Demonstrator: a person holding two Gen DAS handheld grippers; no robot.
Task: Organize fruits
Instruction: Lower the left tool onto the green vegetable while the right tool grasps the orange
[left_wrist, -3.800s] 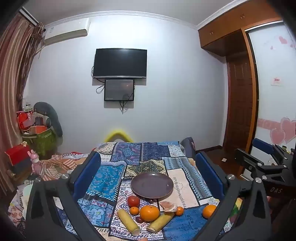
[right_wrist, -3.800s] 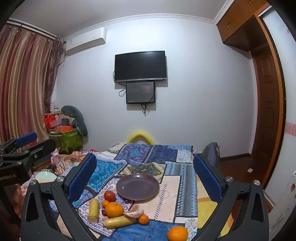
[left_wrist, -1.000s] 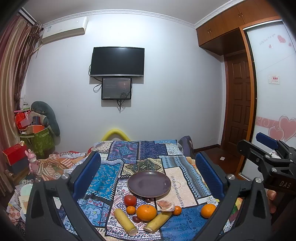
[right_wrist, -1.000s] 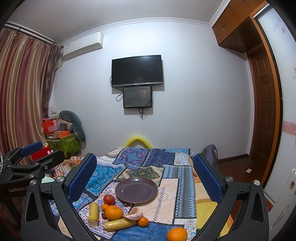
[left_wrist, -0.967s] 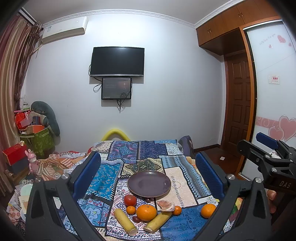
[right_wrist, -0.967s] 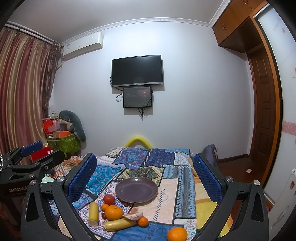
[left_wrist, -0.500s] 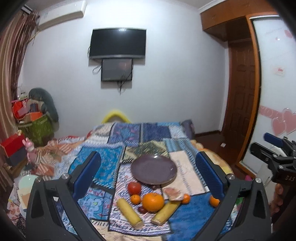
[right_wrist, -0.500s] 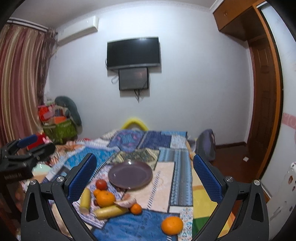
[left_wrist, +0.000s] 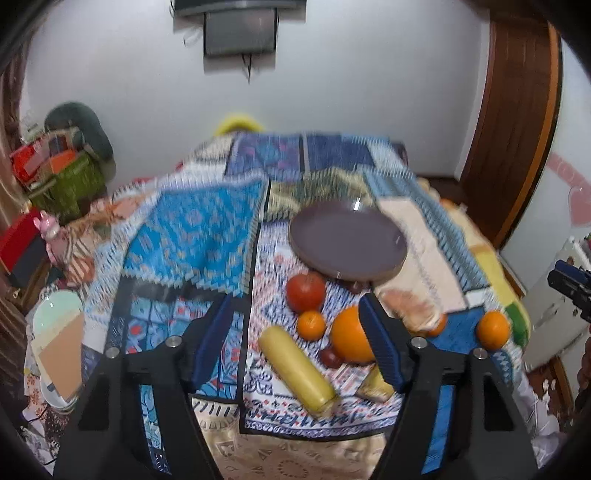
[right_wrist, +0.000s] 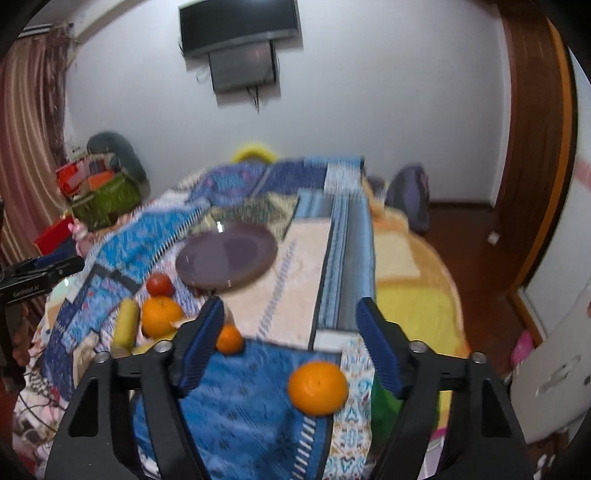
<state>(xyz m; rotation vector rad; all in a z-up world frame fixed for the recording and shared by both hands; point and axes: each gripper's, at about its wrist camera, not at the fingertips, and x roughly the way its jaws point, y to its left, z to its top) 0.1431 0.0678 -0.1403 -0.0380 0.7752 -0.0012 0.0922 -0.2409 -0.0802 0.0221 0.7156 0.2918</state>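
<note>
A dark purple plate (left_wrist: 347, 240) lies on the patchwork bedspread (left_wrist: 192, 229). In front of it lie a red tomato (left_wrist: 306, 291), a small orange (left_wrist: 311, 325), a large orange (left_wrist: 349, 339), a yellow cob (left_wrist: 295, 369) and, apart to the right, a lone orange (left_wrist: 493, 330). My left gripper (left_wrist: 295, 302) hovers above this cluster, jaws closing, gripping nothing. My right gripper (right_wrist: 290, 304) hangs over the bed's right part, jaws closing too, with the lone orange (right_wrist: 317, 387) below and between its fingers, untouched. The plate (right_wrist: 226, 256) lies to its far left.
A pale shell-like piece (left_wrist: 410, 306) and a second yellow cob (left_wrist: 375, 384) lie among the fruit. A green basket (left_wrist: 70, 184) and a red box (left_wrist: 18, 240) stand left of the bed, stacked bowls (left_wrist: 55, 314) lower down. A dark bag (right_wrist: 410, 199) and a wooden door (right_wrist: 535, 147) are on the right.
Both grippers have tipped downward and come closer to the bed, so the fruit looks larger. The fingers of both now stand closer together than before.
</note>
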